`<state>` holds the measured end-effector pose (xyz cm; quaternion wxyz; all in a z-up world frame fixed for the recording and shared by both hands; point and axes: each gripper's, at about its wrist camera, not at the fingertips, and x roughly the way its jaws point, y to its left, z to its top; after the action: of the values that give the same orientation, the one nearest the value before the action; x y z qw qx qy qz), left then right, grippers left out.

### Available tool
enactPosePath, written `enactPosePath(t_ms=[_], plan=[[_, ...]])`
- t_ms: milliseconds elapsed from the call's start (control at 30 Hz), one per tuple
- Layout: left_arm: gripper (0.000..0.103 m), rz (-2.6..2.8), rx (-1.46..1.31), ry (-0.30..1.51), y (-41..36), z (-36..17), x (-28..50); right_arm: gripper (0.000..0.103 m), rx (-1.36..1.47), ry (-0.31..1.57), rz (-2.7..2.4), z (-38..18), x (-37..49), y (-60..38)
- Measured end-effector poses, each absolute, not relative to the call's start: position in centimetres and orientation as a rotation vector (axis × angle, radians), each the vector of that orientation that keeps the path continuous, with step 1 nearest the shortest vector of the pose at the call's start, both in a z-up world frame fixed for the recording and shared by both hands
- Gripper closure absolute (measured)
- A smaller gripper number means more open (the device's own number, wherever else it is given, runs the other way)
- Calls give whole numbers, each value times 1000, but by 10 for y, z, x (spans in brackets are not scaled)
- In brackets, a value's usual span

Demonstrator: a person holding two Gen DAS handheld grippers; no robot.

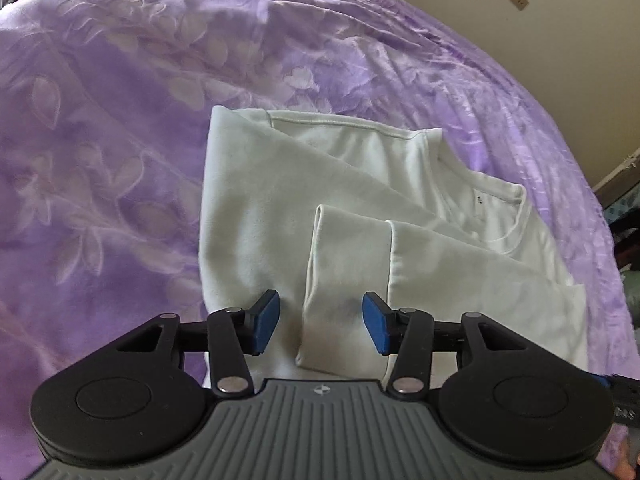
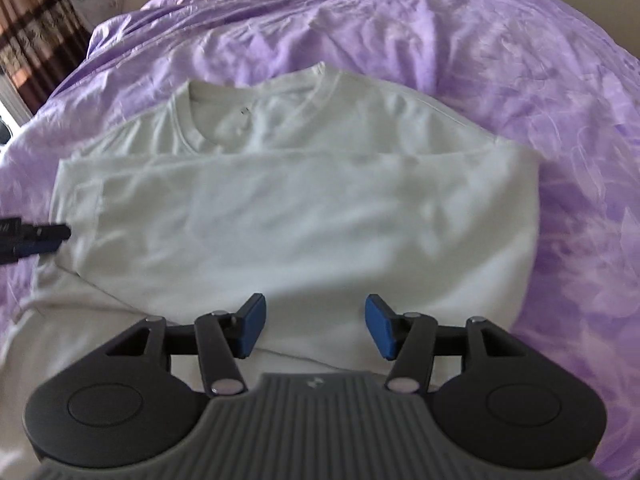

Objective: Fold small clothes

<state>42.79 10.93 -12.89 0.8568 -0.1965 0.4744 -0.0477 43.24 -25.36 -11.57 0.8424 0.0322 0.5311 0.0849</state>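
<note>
A pale white long-sleeved shirt [image 1: 280,200] lies flat on a purple bedspread [image 1: 100,140], its sides folded in and a sleeve cuff [image 1: 344,280] lying on top. My left gripper [image 1: 320,322] is open and empty, just above the cuff end. In the right wrist view the same shirt [image 2: 300,220] shows its neckline [image 2: 240,120] at the far side and a folded panel across the middle. My right gripper [image 2: 316,326] is open and empty over the shirt's near edge. The tip of the left gripper [image 2: 36,236] pokes in at the left edge.
The purple floral bedspread [image 2: 520,60] covers the whole bed around the shirt. A beige wall [image 1: 540,40] stands beyond the bed's right side. A patterned curtain [image 2: 36,8] hangs at the far left.
</note>
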Motion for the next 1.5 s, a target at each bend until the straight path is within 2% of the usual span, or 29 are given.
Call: enactPosePath(t_ms=[33,67,133,200,333,433,600,667,700,733,767,800,867,1100,1267,1300,1400,1500], plan=[[52,-99,-401,990,106,-129,427,49,53,1124,185,-117,432,-257],[71,-96,-379,971,101,-128,424,48,42,1122,191,-116,430,-261],[95,-92,-325,948,90,-122,422,38,32,1109,214,-115,430,-269],[97,-105,-308,910,84,-111,419,34,17,1098,215,-112,429,-279],[98,-142,-318,861,80,-83,417,32,-40,1107,158,-106,420,-297],[98,-166,-308,832,72,-64,415,21,-100,1127,154,-105,408,-302],[98,-181,-309,801,60,-33,411,23,-231,1209,126,-119,399,-303],[98,-186,-287,779,55,-18,405,36,-229,1237,112,-128,398,-308],[98,-184,-275,769,55,-11,403,56,-226,1251,111,-131,398,-311],[98,-174,-264,766,55,-5,401,79,-222,1254,100,-133,398,-314],[98,-150,-246,777,57,0,400,90,-226,1251,84,-132,398,-316],[98,-136,-233,786,60,2,399,99,-227,1247,64,-129,398,-322],[98,-111,-195,803,66,-5,399,103,-163,1246,66,-122,399,-336],[98,-25,-179,976,89,-93,402,103,-107,1296,-12,-137,390,-373],[98,-30,-210,980,97,-105,403,103,-5,1257,44,-124,385,-387],[98,-36,-208,978,96,-104,404,101,-16,1244,82,-118,384,-383],[98,-39,-191,984,94,-102,403,84,-113,1201,164,-107,385,-366],[98,-43,-190,982,93,-103,401,84,-236,1204,199,-114,393,-348]])
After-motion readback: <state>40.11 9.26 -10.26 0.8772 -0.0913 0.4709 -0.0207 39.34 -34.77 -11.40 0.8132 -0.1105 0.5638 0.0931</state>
